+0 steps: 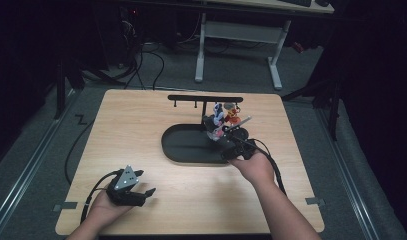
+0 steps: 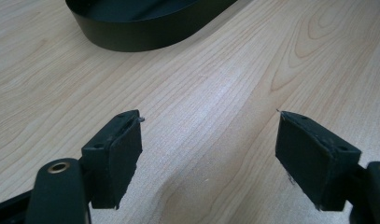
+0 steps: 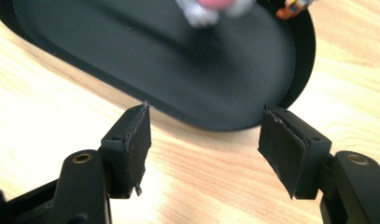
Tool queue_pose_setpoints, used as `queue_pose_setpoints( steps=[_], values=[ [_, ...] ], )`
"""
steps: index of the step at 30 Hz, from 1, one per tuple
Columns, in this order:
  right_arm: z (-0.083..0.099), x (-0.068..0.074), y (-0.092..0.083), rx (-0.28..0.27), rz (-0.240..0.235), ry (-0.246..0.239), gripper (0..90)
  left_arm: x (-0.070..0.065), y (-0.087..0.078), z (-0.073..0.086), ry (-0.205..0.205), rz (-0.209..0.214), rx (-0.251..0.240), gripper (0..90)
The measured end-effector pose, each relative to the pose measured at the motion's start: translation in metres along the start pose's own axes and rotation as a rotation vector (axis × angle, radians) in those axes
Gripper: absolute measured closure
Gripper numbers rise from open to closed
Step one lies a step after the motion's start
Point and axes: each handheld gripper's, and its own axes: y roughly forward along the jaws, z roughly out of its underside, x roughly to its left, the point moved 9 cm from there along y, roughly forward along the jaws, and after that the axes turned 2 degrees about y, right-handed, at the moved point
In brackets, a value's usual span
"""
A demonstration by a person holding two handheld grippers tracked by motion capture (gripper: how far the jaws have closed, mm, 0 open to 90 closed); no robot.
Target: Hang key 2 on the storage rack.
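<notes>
A black oval tray [image 1: 183,150] lies mid-table with a black T-shaped rack [image 1: 205,98] rising from its far side. Beside the rack's post are a white, blue and pink figure [image 1: 217,121] and an orange figure [image 1: 232,115]; I cannot tell whether they hang or stand. My right gripper [image 1: 237,147] is at the tray's near right rim, open and holding nothing. In the right gripper view the gripper [image 3: 205,121] faces the tray [image 3: 178,79], with the pink figure [image 3: 211,9] blurred beyond. My left gripper [image 1: 146,183] rests open at the front left, its jaws [image 2: 208,121] over bare wood.
The wooden table [image 1: 141,125] has rounded corners; its front edge runs just below the left hand. Cables trail from both grippers. Beyond the table, a white desk frame [image 1: 241,35] stands on the dark floor. The tray's wall [image 2: 145,35] lies ahead of the left gripper.
</notes>
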Motion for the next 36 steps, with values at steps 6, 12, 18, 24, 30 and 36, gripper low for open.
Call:
queue_pose_setpoints(
  steps=[6,12,18,24,30,36],
  values=[
    [0.021,-0.004,0.004,-0.062,-0.010,0.007,34.0,-0.001,0.001,0.000,0.000,0.002,0.003,23.0],
    [0.046,-0.016,0.008,-0.157,-0.007,0.028,31.5,-0.002,0.001,0.000,-0.003,0.005,0.002,23.0],
    [0.070,-0.024,0.012,-0.281,-0.002,0.039,30.5,-0.003,0.002,0.000,-0.004,0.008,0.004,23.0],
    [0.101,-0.021,0.018,-0.389,-0.001,0.066,29.0,-0.004,0.003,-0.001,0.000,0.012,0.003,23.0],
    [0.124,-0.013,0.009,-0.533,0.039,0.050,28.9,-0.006,0.003,-0.002,-0.017,0.020,-0.002,23.0],
    [0.133,-0.028,0.001,-0.548,0.052,0.069,26.4,-0.007,0.005,-0.002,-0.017,0.014,-0.001,22.9]
  ],
)
